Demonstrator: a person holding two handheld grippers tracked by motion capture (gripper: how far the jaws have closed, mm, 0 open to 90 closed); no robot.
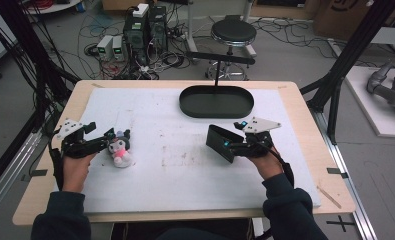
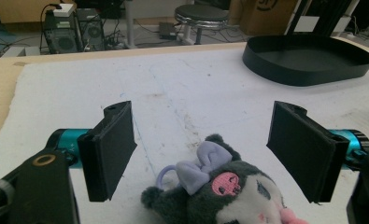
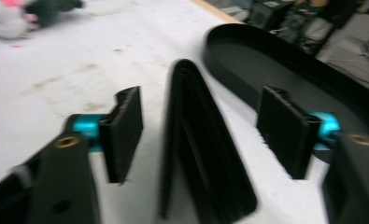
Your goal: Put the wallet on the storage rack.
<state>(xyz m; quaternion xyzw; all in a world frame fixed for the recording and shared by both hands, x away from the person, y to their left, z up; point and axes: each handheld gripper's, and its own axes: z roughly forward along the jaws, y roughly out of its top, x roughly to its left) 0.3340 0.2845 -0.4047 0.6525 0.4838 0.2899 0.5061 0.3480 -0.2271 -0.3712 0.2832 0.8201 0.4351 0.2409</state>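
I am looking down on a wooden table (image 1: 45,195) covered by a white mat (image 1: 185,165). My left gripper (image 1: 101,139) is sitting at the left side of the mat, and its jaws are standing wide apart with nothing between the pads. In the left gripper view a plush toy (image 2: 229,191) with a dark hood, a lilac bow and a pink patch is lying just below the gap, in front of the open jaws and not touching either pad (image 2: 109,149). From above, the toy is resting on the mat right beside the jaw tips.

My right gripper (image 1: 227,144) is sitting at the right of the mat. Its jaws are spread wide too, and a black wallet (image 3: 198,144) is standing on edge in the gap; neither pad is touching it, though that view is blurred. A black oval tray (image 1: 216,101) is lying at the far side of the mat, beyond the wallet.
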